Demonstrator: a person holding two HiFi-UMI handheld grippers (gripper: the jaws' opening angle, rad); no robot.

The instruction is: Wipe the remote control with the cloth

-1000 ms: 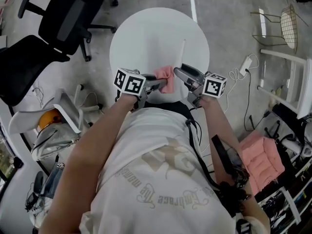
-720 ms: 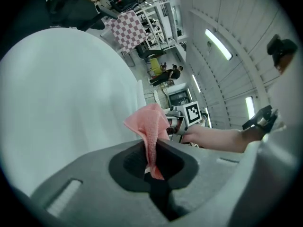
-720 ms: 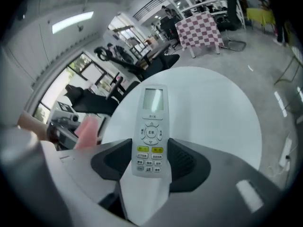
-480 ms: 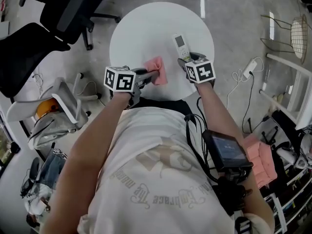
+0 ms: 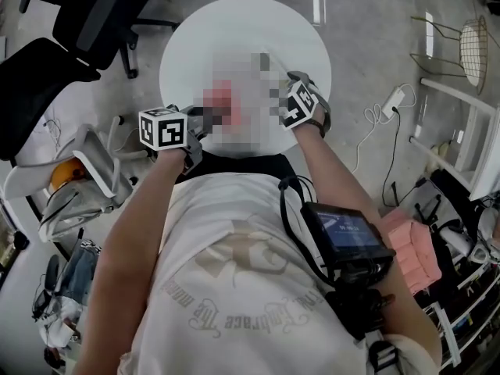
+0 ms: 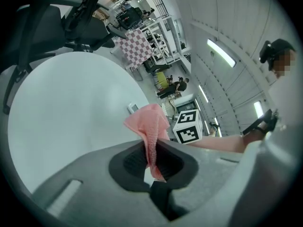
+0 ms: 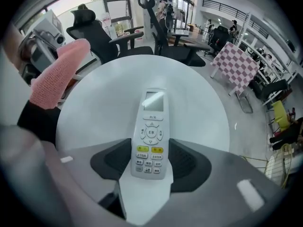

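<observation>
A white remote control (image 7: 150, 136) with grey and yellow buttons lies face up between the jaws of my right gripper (image 7: 150, 162), which is shut on its lower end, above the round white table (image 7: 199, 108). My left gripper (image 6: 152, 162) is shut on a pink cloth (image 6: 149, 126) that stands up from its jaws. In the right gripper view the cloth (image 7: 57, 72) hangs at the left, apart from the remote. In the head view a mosaic patch hides the cloth and the remote; both grippers hover over the near edge of the table (image 5: 234, 30).
Black office chairs (image 5: 94, 14) stand left of the table, with a white folded chair (image 5: 94, 170) nearer. A cable with a power adapter (image 5: 394, 100) lies on the floor at the right, beside a wire chair (image 5: 469, 45) and pink cushions (image 5: 414, 248).
The right gripper has raised the remote off the table and turned it face up. The left gripper keeps the cloth and has drifted a little left.
</observation>
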